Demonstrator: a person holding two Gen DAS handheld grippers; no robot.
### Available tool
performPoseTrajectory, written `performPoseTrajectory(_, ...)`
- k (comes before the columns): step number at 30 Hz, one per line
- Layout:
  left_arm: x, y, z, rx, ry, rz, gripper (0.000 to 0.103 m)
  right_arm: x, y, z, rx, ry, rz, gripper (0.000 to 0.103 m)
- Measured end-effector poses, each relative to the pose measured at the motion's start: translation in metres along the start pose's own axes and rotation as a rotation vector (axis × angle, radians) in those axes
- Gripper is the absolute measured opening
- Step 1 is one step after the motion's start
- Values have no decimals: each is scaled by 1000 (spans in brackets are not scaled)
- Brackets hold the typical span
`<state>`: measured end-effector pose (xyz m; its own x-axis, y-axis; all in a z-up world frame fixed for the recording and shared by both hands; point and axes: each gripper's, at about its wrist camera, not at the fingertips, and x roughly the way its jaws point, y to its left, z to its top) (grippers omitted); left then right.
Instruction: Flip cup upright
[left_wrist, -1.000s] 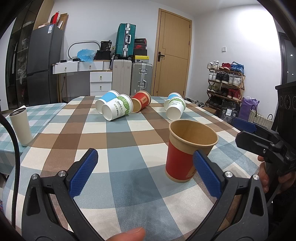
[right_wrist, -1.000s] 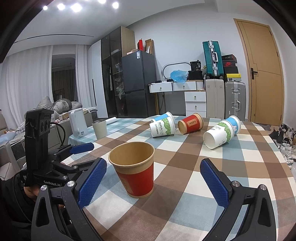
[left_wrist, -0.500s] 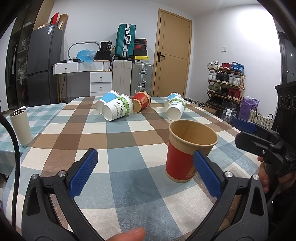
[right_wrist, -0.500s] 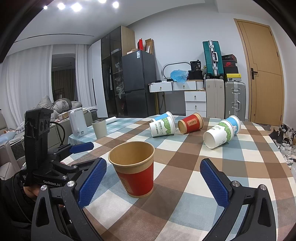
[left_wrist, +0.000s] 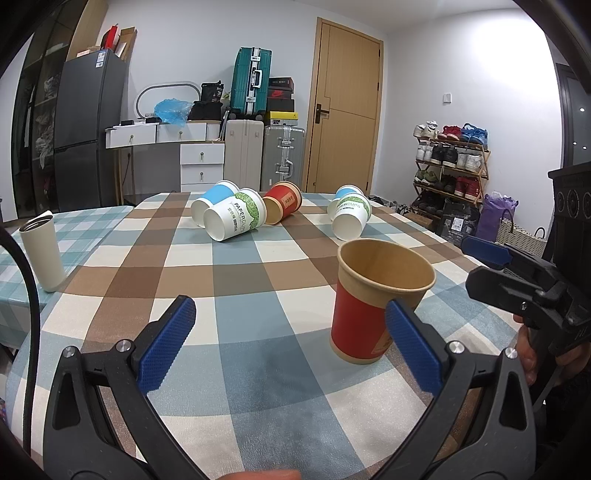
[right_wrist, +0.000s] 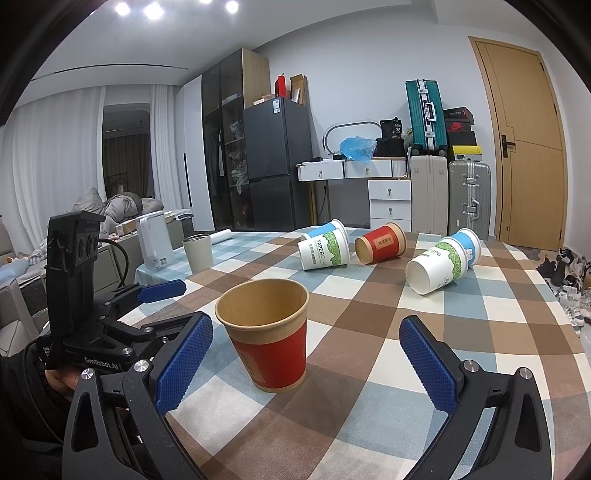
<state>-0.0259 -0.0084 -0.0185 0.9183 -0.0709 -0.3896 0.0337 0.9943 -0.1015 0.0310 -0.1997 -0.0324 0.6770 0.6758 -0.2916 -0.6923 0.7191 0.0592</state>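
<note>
A red paper cup (left_wrist: 373, 295) stands upright on the checked tablecloth (left_wrist: 240, 354), mouth up; it also shows in the right wrist view (right_wrist: 267, 336). My left gripper (left_wrist: 291, 343) is open and empty, the cup just beyond its right finger. My right gripper (right_wrist: 306, 365) is open and empty, the cup between its fingers nearer the left one, untouched. Several cups lie on their sides further back: a green-and-white one (left_wrist: 236, 218), a red one (left_wrist: 282, 201), another green-and-white one (left_wrist: 351, 218).
A white tumbler (left_wrist: 40, 251) stands at the table's left edge. A white kettle (right_wrist: 153, 240) sits beyond it. The other hand-held gripper shows at the right of the left view (left_wrist: 517, 273) and at the left of the right view (right_wrist: 110, 306).
</note>
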Motion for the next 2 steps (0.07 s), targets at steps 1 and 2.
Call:
performPoseTrajectory(1, 0, 0, 0, 1, 1, -1, 102, 0, 0, 0, -1, 2, 0, 103)
performPoseTrajectory(2, 0, 0, 0, 0, 1, -1, 102, 0, -1, -1, -1, 3, -1, 103)
